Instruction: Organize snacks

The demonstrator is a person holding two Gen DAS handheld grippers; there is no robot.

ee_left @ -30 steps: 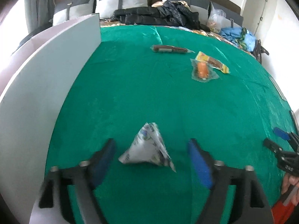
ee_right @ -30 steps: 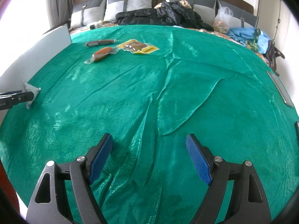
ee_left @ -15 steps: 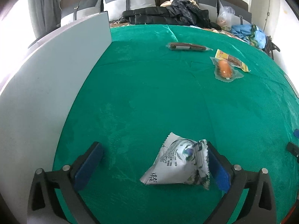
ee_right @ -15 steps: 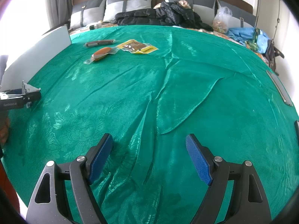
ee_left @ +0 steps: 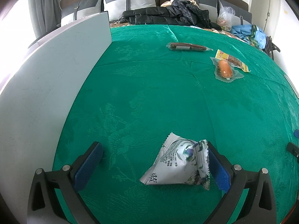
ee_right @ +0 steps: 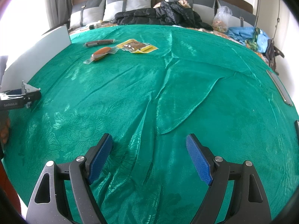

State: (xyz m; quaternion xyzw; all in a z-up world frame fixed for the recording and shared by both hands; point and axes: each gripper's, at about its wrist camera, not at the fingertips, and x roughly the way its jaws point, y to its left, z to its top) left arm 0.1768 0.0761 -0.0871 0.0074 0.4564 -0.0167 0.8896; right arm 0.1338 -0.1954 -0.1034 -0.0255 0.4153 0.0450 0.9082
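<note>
A white triangular snack pouch (ee_left: 179,166) with floral print lies on the green cloth between the fingers of my left gripper (ee_left: 155,165), close against the right finger; the jaws stand wide open. Far ahead lie a brown sausage stick (ee_left: 187,47), an orange sausage in clear wrap (ee_left: 225,70) and a yellow snack packet (ee_left: 232,60). My right gripper (ee_right: 149,153) is open and empty over wrinkled cloth. In the right wrist view the left gripper (ee_right: 20,98) shows at the left edge with the pouch (ee_right: 29,88), and the three snacks (ee_right: 101,53) lie far left.
A white board (ee_left: 46,85) stands upright along the left side of the green cloth (ee_left: 149,97). Pillows, a black jacket (ee_left: 168,16) and bags lie behind the cloth. The right gripper's tip (ee_left: 294,149) shows at the right edge.
My left gripper has opened wider and drawn back; the pouch lies released, now nearer the right finger. The right gripper has not moved.
</note>
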